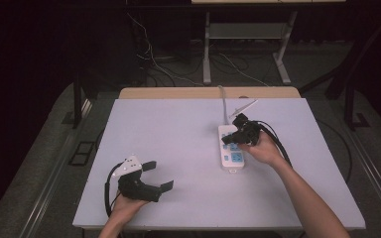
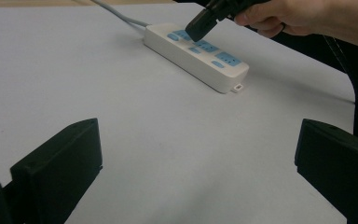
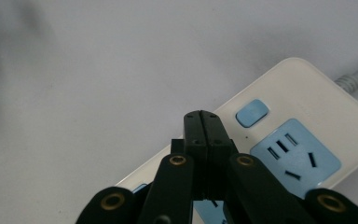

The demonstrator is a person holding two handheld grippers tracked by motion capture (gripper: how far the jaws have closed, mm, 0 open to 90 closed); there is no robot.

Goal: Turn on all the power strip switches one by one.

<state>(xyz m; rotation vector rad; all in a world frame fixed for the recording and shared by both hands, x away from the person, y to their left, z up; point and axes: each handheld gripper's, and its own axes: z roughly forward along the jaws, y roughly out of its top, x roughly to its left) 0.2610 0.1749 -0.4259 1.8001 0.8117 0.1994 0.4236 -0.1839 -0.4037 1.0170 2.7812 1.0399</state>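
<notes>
A white power strip [image 1: 235,157] with blue sockets and blue switches lies right of the table's middle [image 2: 200,56] [image 3: 303,102]. My right gripper [image 1: 226,139] is shut, with nothing between its jaws. Its tip [image 3: 201,116] hangs over the strip's top, beside a small blue switch [image 3: 251,112] and a blue socket [image 3: 296,156]. The left gripper view has the same tip [image 2: 196,31] low over the far sockets; I cannot tell whether it touches. My left gripper [image 1: 158,175] rests near the front left of the table, open [image 2: 199,128], with bare table between its jaws.
The strip's grey cable [image 1: 224,104] runs to the table's far edge, and a white piece [image 1: 245,106] lies beside it. The pale table [image 1: 178,129] has open surface between the two grippers. Desk legs and floor cables [image 1: 207,49] stand beyond the far edge.
</notes>
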